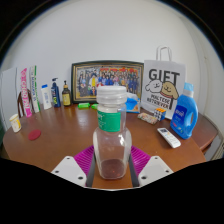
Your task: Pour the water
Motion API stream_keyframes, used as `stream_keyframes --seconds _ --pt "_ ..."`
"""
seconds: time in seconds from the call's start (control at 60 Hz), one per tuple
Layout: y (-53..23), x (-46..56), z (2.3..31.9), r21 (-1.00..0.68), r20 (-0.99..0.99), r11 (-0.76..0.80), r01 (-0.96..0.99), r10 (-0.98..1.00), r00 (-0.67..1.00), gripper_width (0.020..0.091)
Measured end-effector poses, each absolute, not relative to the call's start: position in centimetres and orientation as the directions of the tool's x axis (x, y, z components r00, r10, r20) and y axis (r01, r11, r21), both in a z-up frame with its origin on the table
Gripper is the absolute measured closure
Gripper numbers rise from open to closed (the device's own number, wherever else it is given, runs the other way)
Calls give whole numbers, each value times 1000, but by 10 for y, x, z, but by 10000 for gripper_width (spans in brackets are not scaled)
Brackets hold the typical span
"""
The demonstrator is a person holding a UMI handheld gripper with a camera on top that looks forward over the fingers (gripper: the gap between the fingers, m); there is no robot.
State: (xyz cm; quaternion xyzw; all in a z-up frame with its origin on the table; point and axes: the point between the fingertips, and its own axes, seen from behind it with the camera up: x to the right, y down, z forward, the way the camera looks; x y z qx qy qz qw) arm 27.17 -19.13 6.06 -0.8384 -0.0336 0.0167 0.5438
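Holding a clear bottle (111,135) upright, my gripper (111,167) clamped on its lower half with both pink pads (86,158) pressing it, wooden table (55,128) beneath, framed photo (107,78), gift bag (163,88) and blue jug (183,110) beyond.

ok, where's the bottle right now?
In the gripper view the clear bottle stands upright between the claw's fingers, gripped by both pink pads, above the wooden table, with the framed photo behind it.
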Motion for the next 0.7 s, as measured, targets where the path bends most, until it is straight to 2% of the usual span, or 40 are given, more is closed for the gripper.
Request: stream_keyframes --seconds 0.183,0.317,0.4,0.517,0.7 --pt "-188 273 61 -913 33 -406 48 43 999 679" --pt "-186 271 75 -903 134 -411 129 16 991 682" --pt "-182 263 99 -892 223 -402 205 0 975 682" --pt "-169 234 149 -865 374 -365 345 -9 927 683" --pt "-148 145 226 -712 668 -310 630 -22 744 683"
